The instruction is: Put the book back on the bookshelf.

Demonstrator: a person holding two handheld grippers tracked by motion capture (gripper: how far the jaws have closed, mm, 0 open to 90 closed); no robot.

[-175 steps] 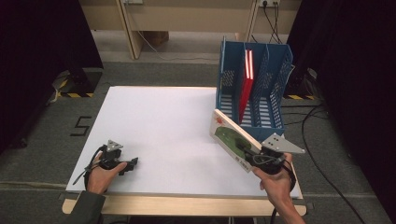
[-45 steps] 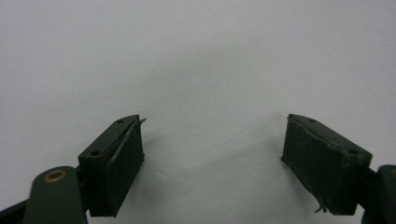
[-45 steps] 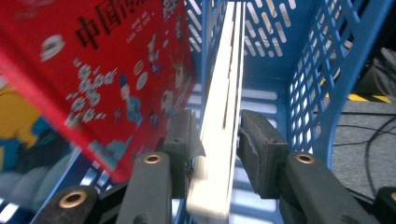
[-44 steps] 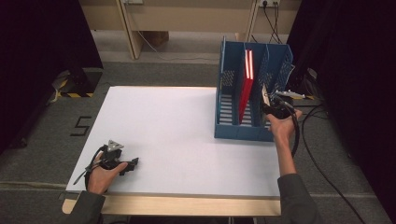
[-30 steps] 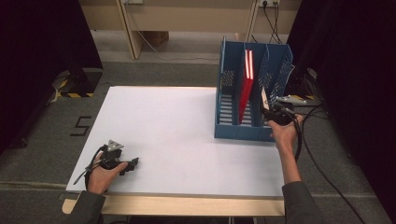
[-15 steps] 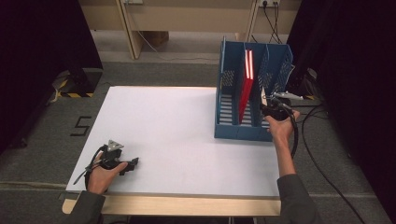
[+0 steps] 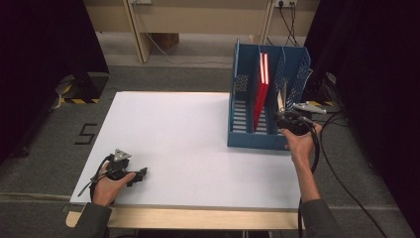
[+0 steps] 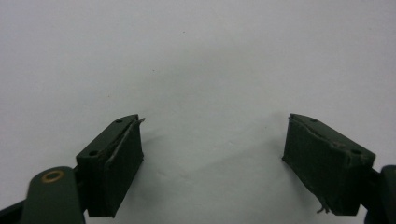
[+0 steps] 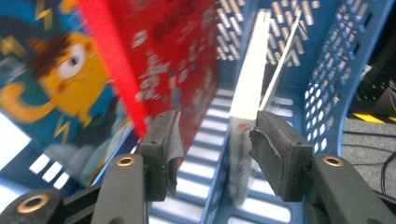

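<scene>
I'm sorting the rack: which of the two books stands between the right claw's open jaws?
The thin white book, in the blue rack's right-hand slot. The red book stands one slot left, outside the right claw.

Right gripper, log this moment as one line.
right gripper: open, at white book | book in blue file rack | left gripper: open, on table

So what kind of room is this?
Probably a lab or test room: a bare white table, a blue file rack holding books, a hand-held right gripper with trailing cables, and dark curtains around.
</scene>
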